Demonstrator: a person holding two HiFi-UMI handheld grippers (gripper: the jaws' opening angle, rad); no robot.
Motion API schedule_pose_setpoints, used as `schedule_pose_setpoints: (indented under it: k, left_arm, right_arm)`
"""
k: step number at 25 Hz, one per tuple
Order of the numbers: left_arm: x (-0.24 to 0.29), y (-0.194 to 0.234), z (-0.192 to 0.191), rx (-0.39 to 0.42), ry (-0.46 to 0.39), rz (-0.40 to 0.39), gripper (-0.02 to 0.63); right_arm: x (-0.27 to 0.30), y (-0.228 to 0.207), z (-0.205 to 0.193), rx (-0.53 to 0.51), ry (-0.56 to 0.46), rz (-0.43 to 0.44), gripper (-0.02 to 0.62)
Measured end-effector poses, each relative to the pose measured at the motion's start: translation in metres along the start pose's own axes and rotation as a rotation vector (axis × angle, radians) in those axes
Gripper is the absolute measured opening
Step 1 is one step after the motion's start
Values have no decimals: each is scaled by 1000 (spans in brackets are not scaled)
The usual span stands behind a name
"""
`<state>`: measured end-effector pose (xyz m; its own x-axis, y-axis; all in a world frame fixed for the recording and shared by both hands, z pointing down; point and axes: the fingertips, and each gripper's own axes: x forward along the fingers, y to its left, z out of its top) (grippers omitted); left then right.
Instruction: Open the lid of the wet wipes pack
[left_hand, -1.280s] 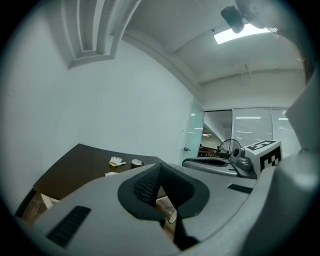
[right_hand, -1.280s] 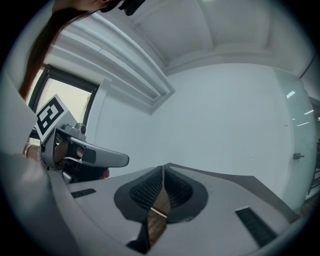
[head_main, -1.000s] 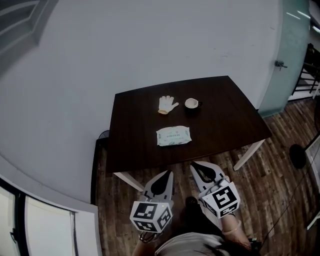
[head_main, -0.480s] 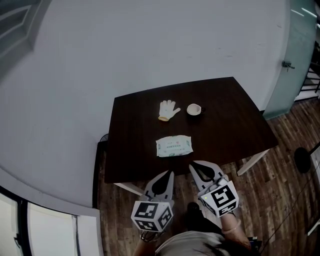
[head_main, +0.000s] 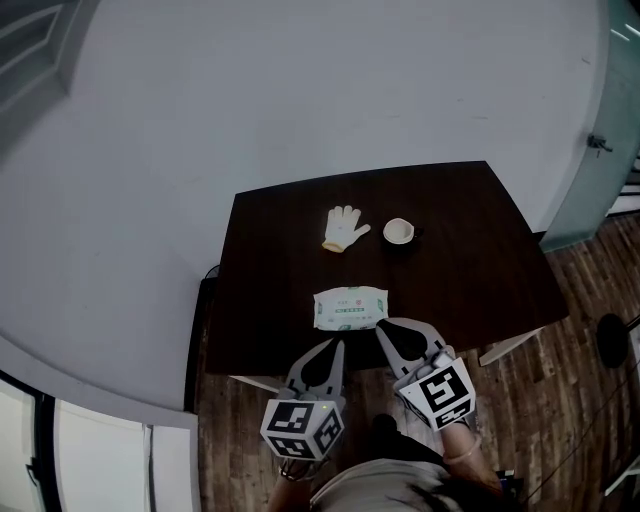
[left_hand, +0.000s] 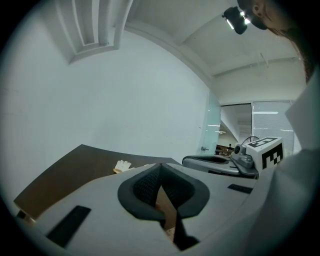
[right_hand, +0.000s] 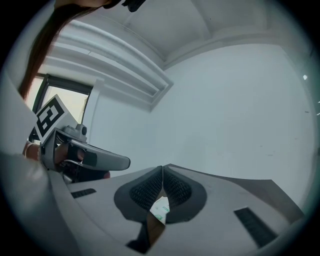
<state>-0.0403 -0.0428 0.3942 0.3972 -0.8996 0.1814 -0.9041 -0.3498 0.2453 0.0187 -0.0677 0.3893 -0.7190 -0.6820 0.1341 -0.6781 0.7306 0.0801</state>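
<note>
The wet wipes pack (head_main: 350, 308), white and pale green, lies flat with its lid down near the front edge of the dark table (head_main: 470, 270). My left gripper (head_main: 338, 346) hovers at that front edge, just short of the pack's left end, its jaws together and empty. My right gripper (head_main: 384, 327) reaches just over the front edge by the pack's right end, also shut and empty. In the right gripper view a corner of the pack (right_hand: 161, 209) shows below the closed fingertips of my right gripper (right_hand: 163, 170). The left gripper (left_hand: 161, 167) points across the table.
A white glove (head_main: 344, 228) and a small pale cup (head_main: 399, 231) lie at the back of the table; the glove (left_hand: 122, 165) also shows in the left gripper view. A grey wall stands behind, a glass door (head_main: 600, 150) at right, wooden floor (head_main: 560, 400) around.
Both grippers have moved forward toward the table and now reach its front edge beside the pack. Their jaws have stayed together.
</note>
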Motion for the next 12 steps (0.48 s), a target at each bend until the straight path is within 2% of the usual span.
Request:
schedule_pose_setpoints:
  k: [12]
  left_arm:
    - [46,25,-9,2,20,88,14]
  right_arm:
    - [45,-41,-17,-20,21,98,5]
